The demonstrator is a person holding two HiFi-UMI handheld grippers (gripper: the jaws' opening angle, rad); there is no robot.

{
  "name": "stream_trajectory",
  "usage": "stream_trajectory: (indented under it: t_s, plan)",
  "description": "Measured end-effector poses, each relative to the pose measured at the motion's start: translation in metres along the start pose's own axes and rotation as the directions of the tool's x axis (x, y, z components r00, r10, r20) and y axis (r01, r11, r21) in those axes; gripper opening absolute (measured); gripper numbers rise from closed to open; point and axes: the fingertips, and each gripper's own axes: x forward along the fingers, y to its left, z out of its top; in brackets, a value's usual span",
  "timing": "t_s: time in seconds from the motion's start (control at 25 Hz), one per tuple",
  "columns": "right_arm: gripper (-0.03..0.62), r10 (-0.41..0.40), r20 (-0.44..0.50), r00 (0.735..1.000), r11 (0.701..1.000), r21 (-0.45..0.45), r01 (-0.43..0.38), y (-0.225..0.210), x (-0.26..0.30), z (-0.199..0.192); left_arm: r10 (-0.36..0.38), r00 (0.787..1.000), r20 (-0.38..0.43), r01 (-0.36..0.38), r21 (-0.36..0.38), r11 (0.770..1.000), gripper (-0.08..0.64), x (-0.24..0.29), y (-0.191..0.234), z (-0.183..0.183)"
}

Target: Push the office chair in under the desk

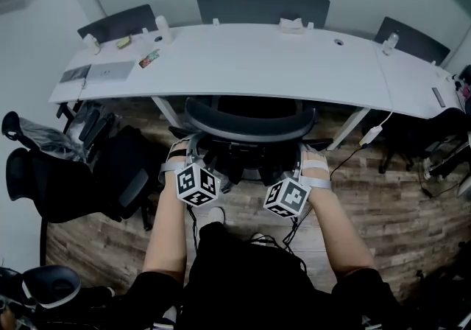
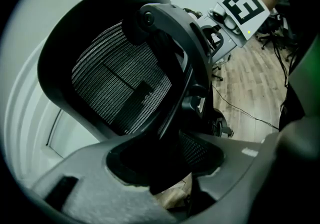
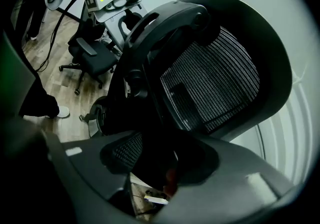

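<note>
- One spare black chair (image 1: 118, 174) stands near the desk's left end. A push that drifts that way could knock the two chairs' arms together.
- Left gripper (image 2: 165, 168) has its jaws set wide, and they seem to clasp the chair's back frame, which fills the gap. If the pads slide on the plastic, the push goes lopsided and the chair swivels.
- Office chair (image 1: 250, 124) sits at the middle of the desk's (image 1: 294, 71) near edge — seat apparently under it, backrest just short. Armrests set too high would catch that edge.
- Right gripper (image 3: 160, 163) has the same wide clasp on the frame's other side.
- White adapter (image 1: 372, 135) and its cable trail by the desk's right leg — a castor could snag them.
</note>
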Motion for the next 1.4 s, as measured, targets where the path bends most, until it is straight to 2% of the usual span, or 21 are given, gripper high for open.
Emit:
stream_trajectory:
  t_s: [0.24,0.96,1.4]
  plan:
    - [0.215,-0.028,-0.035,0.999,0.999,0.018,0.029,-0.011,0.014,-0.009,-0.005,0.998,0.057,0.004,0.009,1.000,0.192,0.017,0.006,0.010]
    - [0.227,-0.071,-0.152,0.986,0.996,0.046,0.079,-0.057,0.066,-0.049,-0.022,0.994,0.108,0.020,0.013,1.000,0.190,0.084,0.026,0.053]
    - [0.233,-0.082,-0.170,0.982,0.994,0.063,0.094,-0.088,0.097,-0.080,-0.023,0.990,0.137,0.021,0.009,1.000,0.189,0.124,0.032,0.086]
